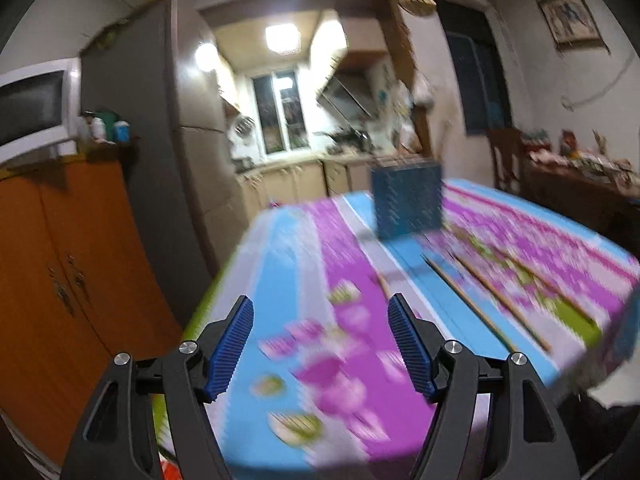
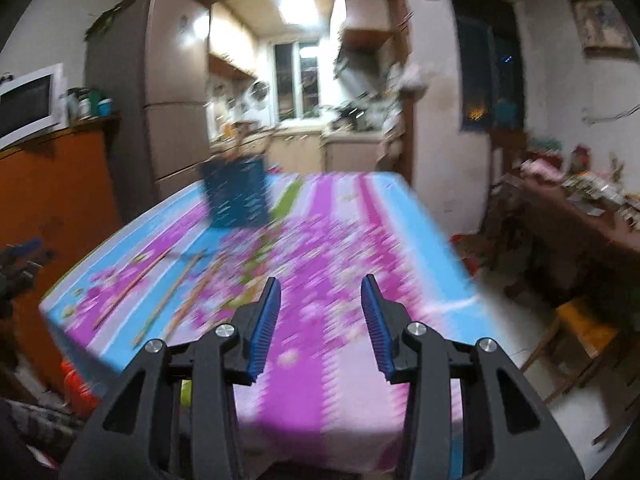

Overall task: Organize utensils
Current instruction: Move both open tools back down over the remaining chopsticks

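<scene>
My left gripper and right gripper gape empty; only the right view shows the tabletop's far right corner.

Both views: heavy motion blur across desk and room; only tongs sharp. Main light: ceiling lamp in far kitchen, overexposed, glare on nearby cabinets. Near room dimmer. Fisheye bending at edges, black vignette in corners. Chopsticks smeared.
</scene>
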`<action>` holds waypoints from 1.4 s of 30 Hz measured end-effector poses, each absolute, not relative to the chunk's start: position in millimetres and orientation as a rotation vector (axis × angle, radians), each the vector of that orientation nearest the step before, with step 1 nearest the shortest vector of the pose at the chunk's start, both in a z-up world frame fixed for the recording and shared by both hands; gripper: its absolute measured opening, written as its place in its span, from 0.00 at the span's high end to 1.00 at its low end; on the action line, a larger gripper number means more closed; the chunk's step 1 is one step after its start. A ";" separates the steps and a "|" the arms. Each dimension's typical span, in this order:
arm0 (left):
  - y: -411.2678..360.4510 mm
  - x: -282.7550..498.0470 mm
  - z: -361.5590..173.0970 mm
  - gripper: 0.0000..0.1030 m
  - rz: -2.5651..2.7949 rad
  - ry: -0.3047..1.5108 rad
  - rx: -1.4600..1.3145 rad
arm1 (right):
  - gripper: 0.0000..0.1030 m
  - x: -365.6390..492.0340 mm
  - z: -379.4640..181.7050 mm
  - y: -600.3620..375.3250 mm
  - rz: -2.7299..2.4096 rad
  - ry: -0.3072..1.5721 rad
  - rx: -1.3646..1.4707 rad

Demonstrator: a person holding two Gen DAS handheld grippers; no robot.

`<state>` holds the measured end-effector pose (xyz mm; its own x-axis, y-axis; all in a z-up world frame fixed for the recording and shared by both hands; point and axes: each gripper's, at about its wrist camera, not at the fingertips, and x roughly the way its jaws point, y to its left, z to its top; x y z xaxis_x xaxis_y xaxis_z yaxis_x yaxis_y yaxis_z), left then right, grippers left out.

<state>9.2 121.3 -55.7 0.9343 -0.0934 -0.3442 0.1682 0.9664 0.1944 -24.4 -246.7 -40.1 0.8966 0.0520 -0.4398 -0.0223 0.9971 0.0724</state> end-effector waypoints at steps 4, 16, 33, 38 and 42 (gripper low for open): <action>94.7 -9.1 -87.1 0.33 -0.213 0.371 0.245 | 0.61 -22.6 -67.9 -189.8 0.168 0.514 0.029; 67.2 -8.1 -126.7 0.57 -0.229 0.428 0.281 | 0.73 -11.8 -104.1 -89.1 0.273 0.582 -0.138; 68.3 19.0 -141.2 0.72 -0.244 0.458 0.226 | 0.82 11.4 -122.5 -86.8 0.240 0.638 -0.084; 72.9 21.8 -142.5 0.72 -0.252 0.462 0.170 | 0.82 13.0 -123.8 -87.9 0.237 0.627 -0.066; 70.7 19.0 -144.4 0.83 -0.258 0.454 0.158 | 0.88 11.4 -124.5 -90.0 0.235 0.615 -0.049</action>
<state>19.0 70.7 -144.4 0.8669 -0.2103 -0.4520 0.2801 0.9555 0.0928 11.4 -90.0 -124.5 0.7913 0.2037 -0.5766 -0.2326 0.9723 0.0242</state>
